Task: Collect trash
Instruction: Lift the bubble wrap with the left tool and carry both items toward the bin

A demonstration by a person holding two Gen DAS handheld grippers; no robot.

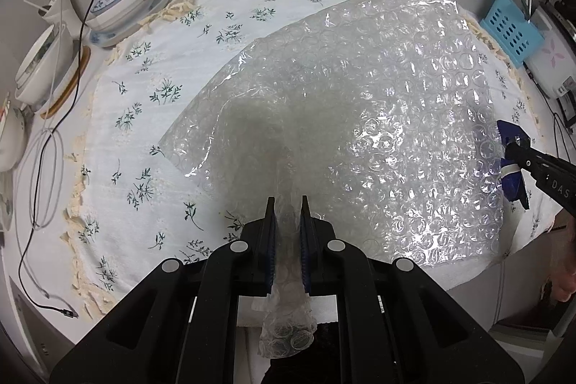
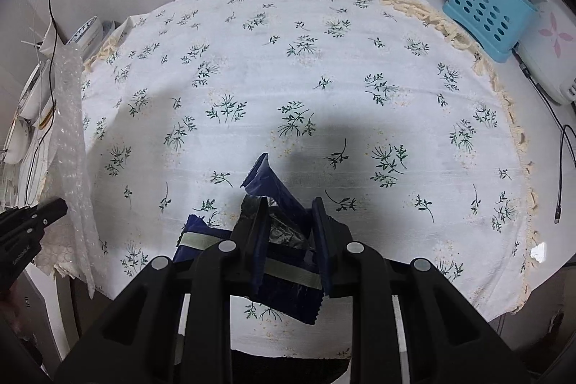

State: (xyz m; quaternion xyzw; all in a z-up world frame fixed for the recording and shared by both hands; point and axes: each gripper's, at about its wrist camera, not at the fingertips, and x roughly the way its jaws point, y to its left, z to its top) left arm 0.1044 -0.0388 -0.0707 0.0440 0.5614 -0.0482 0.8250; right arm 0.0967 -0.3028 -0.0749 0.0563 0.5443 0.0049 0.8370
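Left tool (image 1: 288, 200) tilted steeply down, pinching bubble wrap (image 1: 360, 117).

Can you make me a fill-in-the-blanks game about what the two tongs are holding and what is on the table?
1. The left tongs are shut on a sheet of clear ____ wrap.
2. The right tongs are shut on a dark ____ snack wrapper.
3. The tablecloth is white with small green ____ printed on it.
4. The plastic basket near the wall is light ____.

Missing words: bubble; blue; plants; blue
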